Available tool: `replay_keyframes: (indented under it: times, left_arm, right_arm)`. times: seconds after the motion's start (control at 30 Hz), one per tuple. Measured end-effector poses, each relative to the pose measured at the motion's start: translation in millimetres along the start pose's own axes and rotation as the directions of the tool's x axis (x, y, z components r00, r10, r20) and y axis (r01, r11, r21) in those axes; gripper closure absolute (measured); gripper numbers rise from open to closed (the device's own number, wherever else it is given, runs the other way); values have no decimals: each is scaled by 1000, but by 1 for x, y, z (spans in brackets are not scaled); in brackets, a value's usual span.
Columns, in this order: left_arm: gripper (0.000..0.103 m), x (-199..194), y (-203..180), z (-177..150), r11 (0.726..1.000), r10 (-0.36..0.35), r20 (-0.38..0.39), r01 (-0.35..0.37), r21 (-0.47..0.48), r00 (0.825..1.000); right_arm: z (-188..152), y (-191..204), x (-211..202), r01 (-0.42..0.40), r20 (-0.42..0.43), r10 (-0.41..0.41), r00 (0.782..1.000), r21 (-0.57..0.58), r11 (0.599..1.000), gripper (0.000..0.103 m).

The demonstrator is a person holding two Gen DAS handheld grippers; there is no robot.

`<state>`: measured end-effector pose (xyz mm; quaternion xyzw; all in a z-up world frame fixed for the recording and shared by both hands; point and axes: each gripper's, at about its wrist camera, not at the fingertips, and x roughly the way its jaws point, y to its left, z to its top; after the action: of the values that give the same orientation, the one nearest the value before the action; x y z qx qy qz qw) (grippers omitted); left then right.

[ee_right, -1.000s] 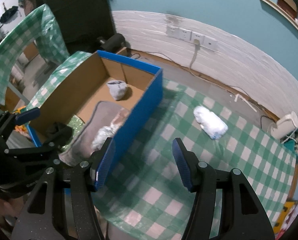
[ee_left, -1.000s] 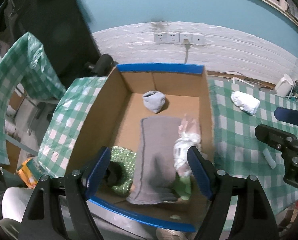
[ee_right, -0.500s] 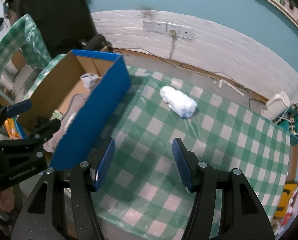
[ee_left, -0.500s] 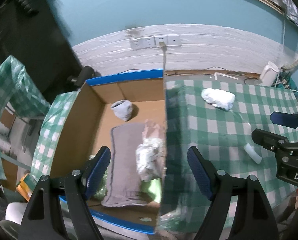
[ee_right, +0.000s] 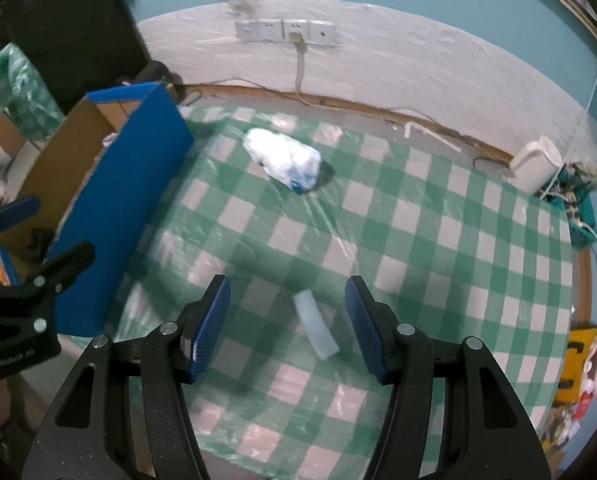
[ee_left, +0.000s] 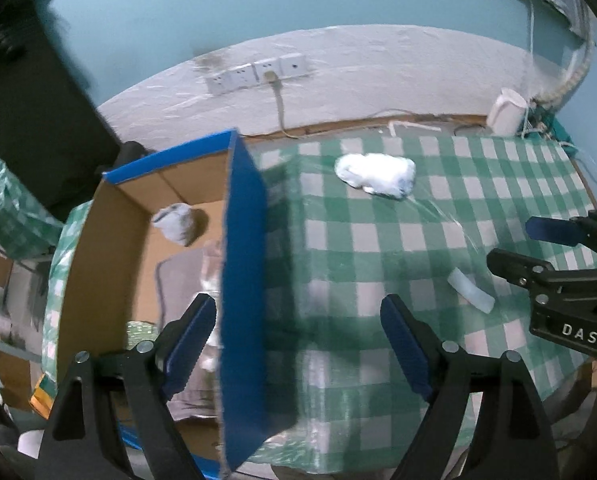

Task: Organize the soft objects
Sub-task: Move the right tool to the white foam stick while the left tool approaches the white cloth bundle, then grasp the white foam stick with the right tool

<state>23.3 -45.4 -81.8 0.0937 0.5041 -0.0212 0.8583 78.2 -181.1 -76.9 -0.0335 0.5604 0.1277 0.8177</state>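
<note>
A cardboard box (ee_left: 242, 280) with blue outer walls stands at the table's left end. It holds a grey towel (ee_left: 182, 276) and a grey sock ball (ee_left: 176, 224). On the green checked cloth lie a white plastic-wrapped bundle (ee_left: 372, 174) (ee_right: 284, 158) and a small white strip (ee_left: 470, 290) (ee_right: 314, 330). My left gripper (ee_left: 298, 320) (ee_right: 46, 232) hovers over the box's right wall, its jaws opening with nothing gripped. My right gripper (ee_right: 288, 300) (ee_left: 518, 244) is open above the strip, which shows between its fingers on the cloth.
The table (ee_right: 438, 240) runs to a white wall with sockets (ee_right: 286, 32) and a hanging cable. A white appliance (ee_right: 534, 164) and cords sit at the far right corner. More checked cloth (ee_left: 2, 200) drapes at the left, beyond the box.
Both grippers have swung right, from over the box to over the table. The white strip now shows between the right fingers. The left jaws stand slightly wider.
</note>
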Motion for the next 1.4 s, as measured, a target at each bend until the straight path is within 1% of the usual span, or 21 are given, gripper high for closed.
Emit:
replay_keyframes:
  times: [0.17,0.33,0.53,0.7,0.83,0.9,0.97,1.0,1.03,1.1,1.13,1.17,1.23,1.27,1.33,1.4]
  left_arm:
    - [17,9,-16,-1,999,-26,-25,26,24,999]
    - [17,31,-30,-5,997,-74,-88,76,17,993]
    - [17,60,-41,-11,999,-43,-157,47,23,987]
    - [17,72,-40,-14,999,-11,-179,17,32,984]
    - [17,82,-40,-16,1000,-14,-203,19,20,979]
    - [17,86,-41,-17,1000,-15,-209,20,20,978]
    - [17,89,-42,-17,1000,-18,-215,23,20,976]
    - [17,91,-43,-17,999,-19,-218,24,21,976]
    - [17,92,-43,-17,999,-20,-220,25,21,975]
    - [17,93,-43,-17,999,-25,-222,30,20,975]
    - [17,93,-43,-17,999,-26,-223,31,19,975]
    - [17,94,-42,-17,999,-28,-224,33,17,974]
    - [17,95,-41,-15,999,-32,-224,35,9,974]
    - [17,95,-39,-15,999,-34,-224,36,5,974]
    - [17,96,-37,-12,999,-42,-223,41,-9,974]
    - [17,97,-36,-10,999,-49,-220,46,-21,974]
  right_arm:
    - [-9,-15,17,3,-30,-3,1000,18,1000,44]
    - [-17,-24,36,-8,-65,10,998,27,1000,44]
    - [-23,-27,63,-14,-109,17,994,31,999,44]
    - [-28,-24,82,-21,-130,23,991,17,1000,44]
    - [-33,-23,96,-15,-148,14,989,-9,1000,44]
    - [-35,-23,99,-15,-149,13,989,-11,1000,51]
    - [-37,-22,104,-17,-155,14,988,-16,1000,55]
    - [-37,-20,104,-8,-143,4,990,-28,1000,60]
    - [-37,-18,103,2,-137,-9,991,-47,999,62]
    - [-37,-16,102,7,-132,-17,991,-70,998,75]
    - [-38,-14,101,7,-131,-17,991,-76,997,79]
    - [-38,-12,100,8,-130,-19,991,-83,996,84]
    - [-41,-5,99,24,-127,-38,991,-111,994,86]
    - [-42,-1,98,37,-126,-53,991,-128,991,89]
    - [-42,0,96,47,-121,-63,991,-132,990,92]
    - [-41,-5,92,22,-124,-34,992,-98,995,93]
